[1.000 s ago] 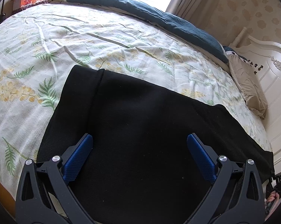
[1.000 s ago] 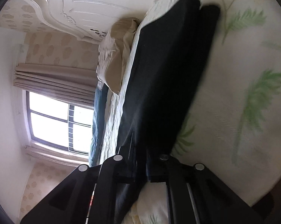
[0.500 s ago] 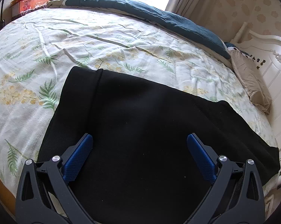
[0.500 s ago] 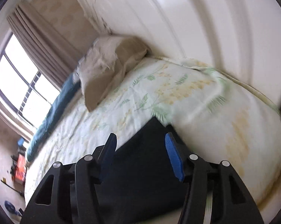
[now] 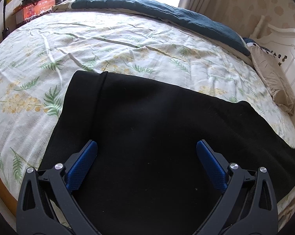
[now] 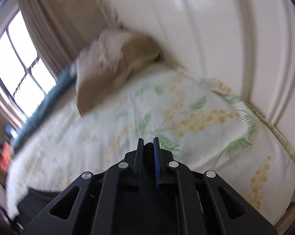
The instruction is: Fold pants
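Your left gripper and right gripper are both matte black plastic with triangular cut-outs in the linkage arms, round silver screw heads at the pivots, and textured blue pads lining the fingers.

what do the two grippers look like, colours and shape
Both are the same build. The left gripper has black angular arms with triangular cut-outs and round silver pivot screws, and its two jaws are lined with blue, finely textured pads. The right gripper shows the same black frame, cut-outs and silver screws, with a thin blue pad edge visible. No cables, markings, hands or sleeves show.
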{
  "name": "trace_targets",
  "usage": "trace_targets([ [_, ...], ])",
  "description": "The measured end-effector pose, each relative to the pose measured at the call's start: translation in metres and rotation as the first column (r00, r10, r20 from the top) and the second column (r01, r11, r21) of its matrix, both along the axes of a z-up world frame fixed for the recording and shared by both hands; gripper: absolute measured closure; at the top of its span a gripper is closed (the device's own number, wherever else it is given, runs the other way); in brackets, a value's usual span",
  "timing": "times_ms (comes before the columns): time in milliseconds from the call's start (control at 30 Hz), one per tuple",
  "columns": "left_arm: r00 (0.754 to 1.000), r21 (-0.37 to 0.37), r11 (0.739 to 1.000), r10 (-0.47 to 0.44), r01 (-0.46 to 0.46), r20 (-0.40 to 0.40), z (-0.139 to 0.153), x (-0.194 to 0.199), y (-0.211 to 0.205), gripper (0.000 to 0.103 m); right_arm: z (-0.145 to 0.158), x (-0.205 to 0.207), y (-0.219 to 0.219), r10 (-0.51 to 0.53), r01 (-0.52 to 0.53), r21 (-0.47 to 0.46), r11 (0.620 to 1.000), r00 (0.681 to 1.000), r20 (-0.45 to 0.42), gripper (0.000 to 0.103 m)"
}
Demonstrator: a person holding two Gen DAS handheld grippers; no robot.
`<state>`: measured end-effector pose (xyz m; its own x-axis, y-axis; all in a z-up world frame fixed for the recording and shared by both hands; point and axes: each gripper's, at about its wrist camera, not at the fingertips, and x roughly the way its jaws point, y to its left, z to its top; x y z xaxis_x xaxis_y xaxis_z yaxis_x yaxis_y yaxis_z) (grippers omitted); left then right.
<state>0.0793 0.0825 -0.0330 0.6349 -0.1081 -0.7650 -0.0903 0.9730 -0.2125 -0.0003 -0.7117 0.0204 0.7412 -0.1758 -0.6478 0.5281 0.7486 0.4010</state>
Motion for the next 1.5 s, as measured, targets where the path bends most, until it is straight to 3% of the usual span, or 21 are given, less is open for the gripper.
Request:
trace_targets([
  [267,1.000,-0.002,1.000,0.006,-0.006,-0.004,0.000,0.002,0.002,0.002,-0.036,-0.009,-0.021,-0.117,0.106,0.167,0.980,0.991,0.057,0.100],
  [367,1.000,-0.008,1.000,0.006,-0.006,-0.002,0.000,0.002,0.003,0.002,-0.044,0.007,-0.018,-0.090,0.093,0.134,0.987,0.995,-0.032,0.100],
  [433,1.000,-0.005,1.000,0.007,-0.007,-0.001,0.000,0.002,0.003,0.002,-0.044,0.005,-0.018,-0.091,0.094,0.146,0.985,0.995,-0.033,0.097],
  [500,1.000,0.000,1.000,0.005,-0.005,-0.001,0.000,0.003,0.004,0.002,-0.044,0.001,-0.022,-0.093,0.095,0.209,0.973,0.995,-0.017,0.084],
  [567,1.000,-0.002,1.000,0.005,-0.005,0.000,0.001,0.002,0.004,0.002,-0.039,-0.008,-0.022,-0.083,0.085,0.219,0.972,0.996,-0.019,0.052],
  [600,1.000,-0.004,1.000,0.003,-0.003,0.000,0.001,0.002,0.004,0.002,-0.038,-0.012,-0.021,-0.080,0.084,0.212,0.974,0.996,-0.024,0.046],
  [700,1.000,-0.011,1.000,-0.005,0.005,0.001,0.002,0.002,0.003,0.002,-0.037,-0.030,-0.024,-0.055,0.062,0.240,0.969,0.998,-0.033,0.044],
  [933,1.000,-0.006,1.000,-0.022,0.022,0.011,0.001,-0.001,0.002,0.002,-0.059,-0.050,-0.028,0.092,-0.081,0.437,0.896,0.996,-0.005,0.040],
  [967,1.000,-0.007,1.000,-0.021,0.021,0.011,0.001,-0.001,0.002,0.002,-0.061,-0.048,-0.023,0.137,-0.118,0.451,0.885,0.991,-0.009,0.040],
  [1033,1.000,-0.008,1.000,-0.020,0.020,0.014,0.001,-0.002,0.002,0.002,-0.058,-0.044,-0.016,0.178,-0.144,0.418,0.897,0.983,-0.043,0.039],
  [1100,1.000,-0.006,1.000,-0.020,0.020,0.015,0.001,-0.002,0.002,0.002,-0.058,-0.039,-0.011,0.202,-0.154,0.418,0.895,0.977,-0.073,0.041],
  [1200,1.000,-0.015,1.000,-0.020,0.020,0.016,0.001,-0.002,0.003,0.002,-0.056,-0.033,-0.003,0.219,-0.150,0.370,0.917,0.964,-0.153,0.056],
  [1267,1.000,-0.022,1.000,-0.018,0.019,0.018,0.001,-0.003,0.004,0.002,-0.055,-0.032,0.000,0.215,-0.137,0.360,0.923,0.959,-0.187,0.078],
  [1500,1.000,-0.025,0.999,-0.021,0.022,0.018,0.002,-0.003,0.006,0.002,-0.032,-0.031,0.016,0.182,-0.124,0.286,0.950,0.965,-0.187,0.082],
])
